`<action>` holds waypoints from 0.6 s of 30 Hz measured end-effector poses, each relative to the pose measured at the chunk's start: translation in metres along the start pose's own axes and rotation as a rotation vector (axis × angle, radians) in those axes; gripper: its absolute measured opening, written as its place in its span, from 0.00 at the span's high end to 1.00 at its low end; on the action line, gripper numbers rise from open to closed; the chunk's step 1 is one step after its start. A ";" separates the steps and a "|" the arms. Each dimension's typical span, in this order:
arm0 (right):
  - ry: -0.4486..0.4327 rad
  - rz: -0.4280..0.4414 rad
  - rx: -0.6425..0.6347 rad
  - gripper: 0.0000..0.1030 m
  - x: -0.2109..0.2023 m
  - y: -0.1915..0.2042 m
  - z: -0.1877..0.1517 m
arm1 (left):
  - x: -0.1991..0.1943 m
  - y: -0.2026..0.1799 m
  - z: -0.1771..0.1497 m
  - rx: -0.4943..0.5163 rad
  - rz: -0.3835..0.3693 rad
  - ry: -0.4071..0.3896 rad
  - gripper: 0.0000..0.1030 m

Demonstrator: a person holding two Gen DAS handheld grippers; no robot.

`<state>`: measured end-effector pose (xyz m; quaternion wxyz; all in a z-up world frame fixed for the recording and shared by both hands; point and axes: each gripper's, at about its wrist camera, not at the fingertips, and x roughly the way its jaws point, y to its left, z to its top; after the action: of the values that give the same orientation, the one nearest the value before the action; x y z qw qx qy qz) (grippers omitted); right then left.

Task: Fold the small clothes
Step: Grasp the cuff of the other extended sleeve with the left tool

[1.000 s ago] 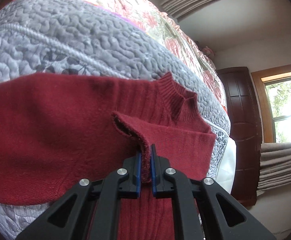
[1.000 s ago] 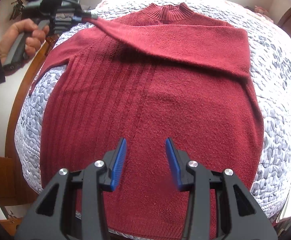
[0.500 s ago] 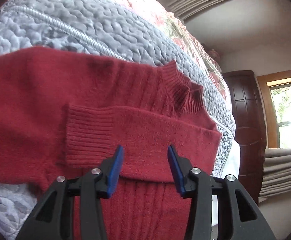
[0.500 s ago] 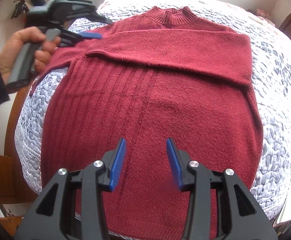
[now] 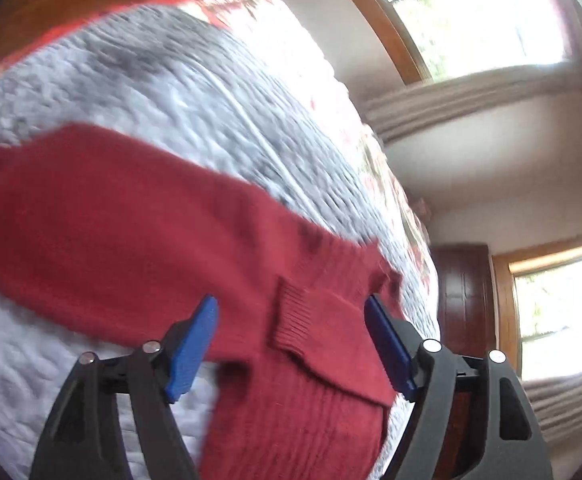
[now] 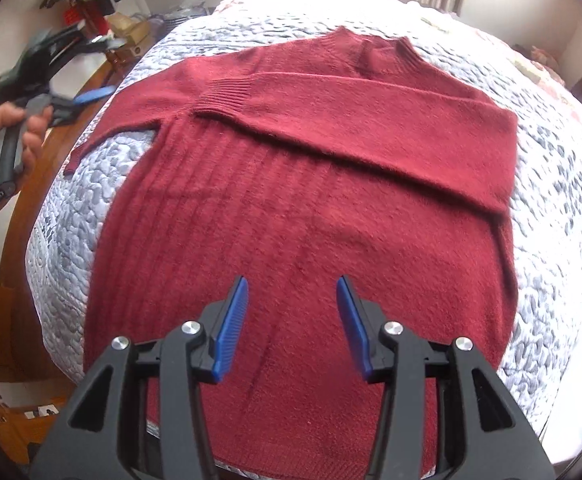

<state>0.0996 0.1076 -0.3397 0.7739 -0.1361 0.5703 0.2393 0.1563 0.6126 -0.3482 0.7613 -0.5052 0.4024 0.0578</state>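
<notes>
Red sweater [image 6: 311, 208] lies flat, front up, on the bed's grey quilt [image 6: 551, 208], collar [image 6: 375, 48] at the far end and hem nearest the right claw [image 6: 291, 326]. Laid out that way so each fold has a flat base.

Taking the collar as landmark: one sleeve [image 6: 371, 120] is folded across the chest just below it, ribbed cuff [image 6: 227, 94] ending toward the left-claw side. The other sleeve [image 6: 131, 116] lies spread out sideways from the shoulder, end near the bed edge, not yet folded. My read: that one comes next.

Left claw [image 5: 291, 344]: jaws wide apart, nothing between them, off to the side of the sweater beyond the unfolded sleeve, person's hand [image 6: 7, 140] on the handle. Its view is motion-blurred. It looks across the folded cuff [image 5: 291, 316] toward the collar.

Right claw: jaws wide apart, empty, above the lower body panel, well below the collar. Contact with the fabric can't be confirmed.

Materials: sweater is a soft, slightly fuzzy knit, vertical ribs on the left half of the body, tighter ribbing at cuff and collar. Limp, so it will sag and drag if lifted by one point. Quilt is stitched in a pebbled, puffy pattern, likely grippy enough to hold folds in place.
</notes>
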 end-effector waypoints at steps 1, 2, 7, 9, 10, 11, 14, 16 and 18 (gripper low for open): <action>0.002 0.006 -0.019 0.54 0.001 0.008 0.003 | -0.020 0.029 0.010 -0.055 0.051 -0.050 0.18; 0.005 0.013 -0.039 0.53 0.003 0.016 0.006 | -0.040 0.062 0.018 -0.134 0.095 -0.094 0.17; 0.044 0.051 -0.120 0.51 0.017 0.058 0.012 | -0.097 0.211 0.037 -0.521 0.168 -0.236 0.14; 0.060 0.061 -0.150 0.51 0.021 0.071 0.011 | -0.099 0.249 0.041 -0.615 0.160 -0.247 0.14; 0.066 0.064 -0.161 0.51 0.023 0.077 0.011 | -0.098 0.263 0.041 -0.652 0.149 -0.254 0.14; 0.072 0.066 -0.170 0.51 0.024 0.082 0.010 | -0.096 0.274 0.041 -0.674 0.139 -0.261 0.14; 0.093 0.066 -0.184 0.51 0.031 0.092 0.006 | -0.082 0.287 0.042 -0.694 0.145 -0.261 0.14; 0.103 0.064 -0.186 0.51 0.034 0.095 0.004 | -0.074 0.291 0.044 -0.686 0.161 -0.255 0.14; 0.108 0.061 -0.183 0.51 0.037 0.095 0.002 | -0.071 0.292 0.047 -0.679 0.179 -0.259 0.14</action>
<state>0.0601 0.1968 -0.3681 0.7186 -0.2015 0.5909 0.3062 -0.0091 0.8146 -0.5037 0.5868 -0.6803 0.3033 0.3175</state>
